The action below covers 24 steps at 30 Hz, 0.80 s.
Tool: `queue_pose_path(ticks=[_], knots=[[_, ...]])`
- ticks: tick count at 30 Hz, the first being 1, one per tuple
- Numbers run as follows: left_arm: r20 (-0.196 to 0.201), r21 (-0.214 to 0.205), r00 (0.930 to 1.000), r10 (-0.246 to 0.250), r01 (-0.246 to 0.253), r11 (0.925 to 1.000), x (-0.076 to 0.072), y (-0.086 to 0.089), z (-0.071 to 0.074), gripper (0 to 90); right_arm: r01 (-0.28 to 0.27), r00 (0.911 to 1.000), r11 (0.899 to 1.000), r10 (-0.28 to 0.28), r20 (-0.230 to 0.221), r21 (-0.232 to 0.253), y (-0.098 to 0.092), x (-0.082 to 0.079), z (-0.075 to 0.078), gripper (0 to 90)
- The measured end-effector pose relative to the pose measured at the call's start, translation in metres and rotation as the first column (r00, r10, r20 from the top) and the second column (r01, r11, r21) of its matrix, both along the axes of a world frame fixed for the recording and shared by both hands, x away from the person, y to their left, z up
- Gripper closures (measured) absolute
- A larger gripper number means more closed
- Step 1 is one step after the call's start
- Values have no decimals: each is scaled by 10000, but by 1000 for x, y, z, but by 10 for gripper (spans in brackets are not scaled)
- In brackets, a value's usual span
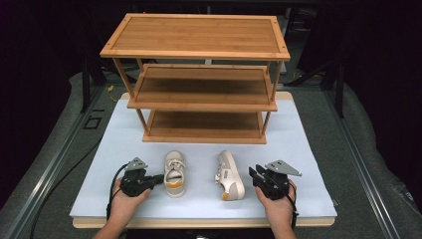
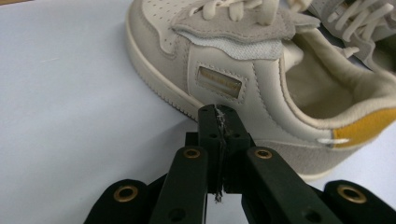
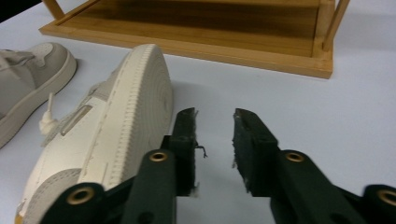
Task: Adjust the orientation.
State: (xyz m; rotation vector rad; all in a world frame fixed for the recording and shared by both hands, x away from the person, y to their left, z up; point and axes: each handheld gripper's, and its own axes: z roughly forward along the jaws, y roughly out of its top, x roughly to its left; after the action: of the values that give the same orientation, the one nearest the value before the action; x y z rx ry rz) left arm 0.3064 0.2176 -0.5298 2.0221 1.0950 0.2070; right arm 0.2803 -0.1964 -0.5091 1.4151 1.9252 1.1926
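Two cream sneakers lie on the white board. The left sneaker (image 1: 174, 174) (image 2: 261, 79) stands upright, with a yellow patch at its heel. The right sneaker (image 1: 230, 175) (image 3: 130, 116) lies on its side, its sole turned toward my right gripper. My left gripper (image 1: 159, 179) (image 2: 219, 116) is shut with nothing in it, and its tip is close to the left sneaker's side. My right gripper (image 1: 254, 173) (image 3: 215, 116) stands open just right of the tipped sneaker's sole, with nothing in the gap. In the right gripper view, the upright sneaker's toe (image 3: 28, 74) lies at the far left.
A three-tier bamboo shoe rack (image 1: 199, 35) (image 3: 210, 51) stands at the back of the white board (image 1: 298, 139), its shelves bare. Grey carpet and metal rails flank the board. A hand holds each gripper near the front edge.
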Motion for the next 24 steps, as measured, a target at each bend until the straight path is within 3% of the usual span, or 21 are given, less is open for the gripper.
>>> queue_pose_path(ticks=[5,9,13,19,24], knots=[[201,82,9997,127,-129,9999,-1,1,1,856,-537,9982,9985,540,256,-115,7,-5,5,839],[295,2,9993,209,-209,9998,0,3,3,836,-1042,9940,9936,1055,293,-438,20,-10,8,863],[279,36,9992,273,-274,9996,0,5,2,811,-1517,9879,9879,1526,288,-318,27,-12,8,863],[299,-3,9991,306,-306,9995,1,6,3,793,-1770,9838,9830,1780,186,-480,34,-13,7,861],[273,-17,9992,280,-280,9996,1,7,2,777,-1636,9860,9851,1650,227,-531,32,-12,6,853]])
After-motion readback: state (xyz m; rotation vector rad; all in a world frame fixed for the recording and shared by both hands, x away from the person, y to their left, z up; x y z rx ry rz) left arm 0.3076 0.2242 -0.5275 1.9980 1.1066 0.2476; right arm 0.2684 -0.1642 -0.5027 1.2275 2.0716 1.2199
